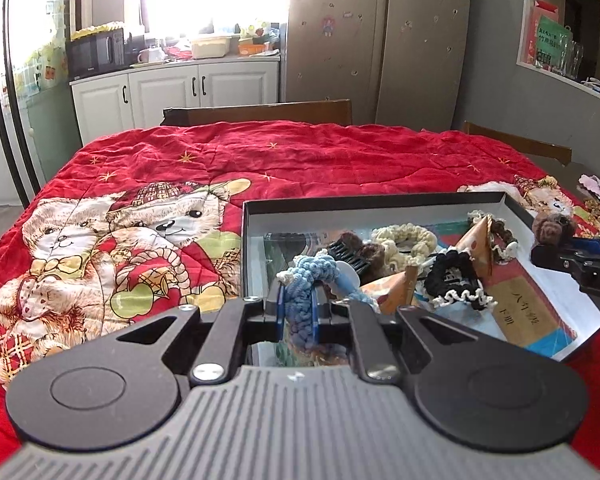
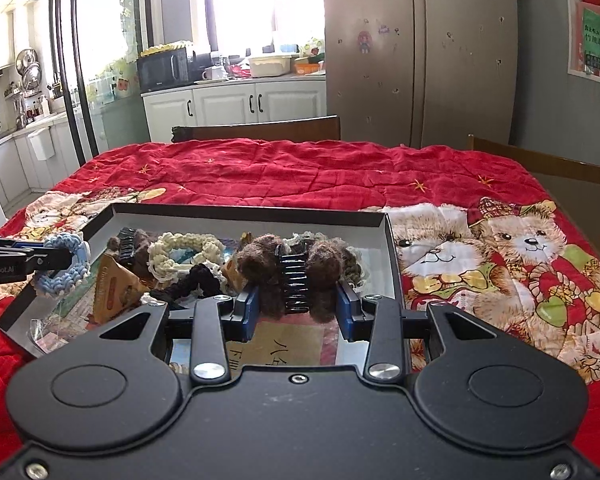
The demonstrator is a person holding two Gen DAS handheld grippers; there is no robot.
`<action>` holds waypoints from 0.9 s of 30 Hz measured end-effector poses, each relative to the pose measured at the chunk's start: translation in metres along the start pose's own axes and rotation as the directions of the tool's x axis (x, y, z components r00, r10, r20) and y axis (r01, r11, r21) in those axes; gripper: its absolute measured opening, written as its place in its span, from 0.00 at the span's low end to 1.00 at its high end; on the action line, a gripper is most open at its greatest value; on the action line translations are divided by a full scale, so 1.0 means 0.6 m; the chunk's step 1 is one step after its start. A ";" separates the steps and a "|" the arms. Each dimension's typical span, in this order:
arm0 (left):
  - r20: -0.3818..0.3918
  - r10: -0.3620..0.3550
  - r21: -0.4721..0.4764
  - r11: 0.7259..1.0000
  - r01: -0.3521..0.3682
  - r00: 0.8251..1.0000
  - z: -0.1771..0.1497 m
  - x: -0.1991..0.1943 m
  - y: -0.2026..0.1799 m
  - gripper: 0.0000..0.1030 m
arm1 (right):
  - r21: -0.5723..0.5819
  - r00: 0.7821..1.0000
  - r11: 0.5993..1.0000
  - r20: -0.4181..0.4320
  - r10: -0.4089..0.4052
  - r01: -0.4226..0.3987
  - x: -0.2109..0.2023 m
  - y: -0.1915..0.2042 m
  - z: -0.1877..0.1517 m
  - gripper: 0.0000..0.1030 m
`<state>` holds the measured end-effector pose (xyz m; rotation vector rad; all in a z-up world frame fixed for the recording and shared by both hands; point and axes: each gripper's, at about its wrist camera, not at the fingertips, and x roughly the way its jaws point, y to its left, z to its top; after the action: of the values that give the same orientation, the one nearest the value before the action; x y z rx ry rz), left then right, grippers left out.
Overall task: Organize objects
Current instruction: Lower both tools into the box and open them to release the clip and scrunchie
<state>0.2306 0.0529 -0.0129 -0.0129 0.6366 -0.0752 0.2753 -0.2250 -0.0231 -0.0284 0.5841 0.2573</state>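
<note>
Both hand-held grippers are angled downward over a shallow open box (image 2: 256,216) set on a red teddy-bear quilt (image 1: 260,152). The left gripper (image 1: 298,312) is clamped tight on a blue crocheted scrunchie (image 1: 314,270), held above the box's near left side. The right gripper (image 2: 298,312), its jaws partly spread, is closed on a brown fuzzy claw clip (image 2: 294,276) over the box's right half. Inside the box are seen a cream scrunchie (image 2: 186,250), a black frilled scrunchie (image 1: 454,278) and paper packets.
</note>
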 end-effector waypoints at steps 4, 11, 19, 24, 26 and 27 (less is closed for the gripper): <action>-0.011 0.002 -0.006 1.000 -0.002 1.000 -0.004 0.008 0.001 0.15 | 0.000 1.000 1.000 -0.014 -0.004 0.004 0.012 0.000 -0.006 0.35; -0.024 0.006 -0.009 1.000 -0.006 1.000 -0.009 0.020 0.002 0.15 | -0.005 0.999 1.000 -0.037 -0.011 0.010 0.031 0.002 -0.014 0.35; -0.030 0.011 -0.001 1.000 -0.011 0.999 -0.012 0.027 0.000 0.15 | -0.012 0.998 1.000 -0.055 -0.009 0.008 0.044 0.005 -0.020 0.35; -0.033 0.012 0.004 1.000 -0.012 0.999 -0.014 0.030 -0.002 0.15 | -0.018 0.998 1.000 -0.063 -0.010 0.009 0.049 0.008 -0.022 0.35; -0.032 0.016 0.007 1.000 -0.016 0.999 -0.014 0.030 -0.002 0.15 | -0.019 0.998 1.000 -0.067 -0.011 0.009 0.052 0.008 -0.023 0.35; -0.031 0.017 0.008 1.000 -0.017 0.999 -0.015 0.030 -0.003 0.15 | -0.020 0.998 1.000 -0.068 -0.011 0.010 0.052 0.008 -0.023 0.35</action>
<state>0.2398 0.0500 -0.0307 0.0017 0.6675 -0.0614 0.2918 -0.2144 -0.0515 -0.0594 0.6486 0.2524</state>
